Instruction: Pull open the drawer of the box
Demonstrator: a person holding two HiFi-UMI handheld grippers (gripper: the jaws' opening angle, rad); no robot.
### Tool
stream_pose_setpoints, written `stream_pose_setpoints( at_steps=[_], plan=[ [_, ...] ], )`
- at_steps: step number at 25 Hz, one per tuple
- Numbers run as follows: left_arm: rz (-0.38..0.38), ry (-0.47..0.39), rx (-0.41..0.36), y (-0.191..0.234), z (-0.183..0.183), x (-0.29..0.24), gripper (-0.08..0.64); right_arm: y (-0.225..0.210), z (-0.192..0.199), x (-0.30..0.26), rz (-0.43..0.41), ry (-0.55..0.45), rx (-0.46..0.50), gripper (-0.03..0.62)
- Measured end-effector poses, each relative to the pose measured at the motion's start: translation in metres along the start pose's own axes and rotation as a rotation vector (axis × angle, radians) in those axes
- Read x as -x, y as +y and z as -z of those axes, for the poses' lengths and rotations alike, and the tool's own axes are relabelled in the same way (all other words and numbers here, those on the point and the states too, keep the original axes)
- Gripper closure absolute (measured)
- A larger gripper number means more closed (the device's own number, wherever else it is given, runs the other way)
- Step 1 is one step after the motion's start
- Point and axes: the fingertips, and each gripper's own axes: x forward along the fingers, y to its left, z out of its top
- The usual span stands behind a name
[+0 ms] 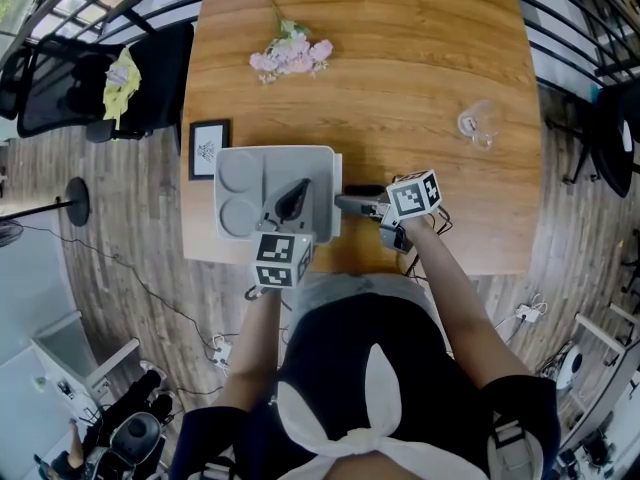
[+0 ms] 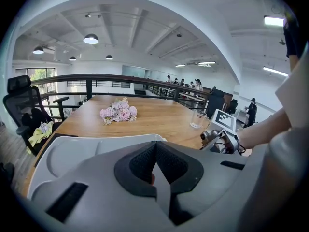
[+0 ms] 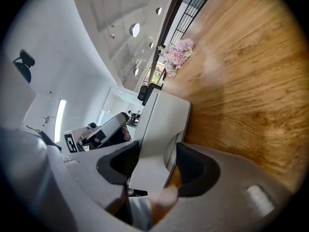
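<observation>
A pale grey box (image 1: 275,163) with round hollows in its lid stands at the near edge of the wooden table (image 1: 400,68). My left gripper (image 1: 296,196) rests on the lid, its dark pads meeting at the tip, nothing between them (image 2: 155,146). My right gripper (image 1: 345,204) comes in from the right, level with the box's right end. In the right gripper view the jaws (image 3: 152,161) stand wide, with the white end of the box (image 3: 166,115) and its curved recess between them. The pads do not visibly press on it. No drawer shows pulled out.
A pink flower bunch (image 1: 290,53) lies far on the table and a clear glass (image 1: 478,123) stands at the right. A small framed picture (image 1: 208,148) lies left of the box. An office chair (image 1: 70,88) with a yellow cloth stands off the table's left side.
</observation>
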Motion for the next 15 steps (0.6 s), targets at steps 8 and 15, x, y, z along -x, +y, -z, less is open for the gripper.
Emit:
stream_pose_setpoints(
  at_steps=[8,15],
  plan=[
    [0.021,0.046,-0.012,-0.002,0.011,-0.007,0.543,0.001,0.002,-0.003,-0.124,0.021,-0.05,0.383],
    [0.025,0.062,-0.054,0.0,0.016,-0.012,0.543,0.003,0.002,-0.004,-0.14,0.018,-0.089,0.416]
  ],
)
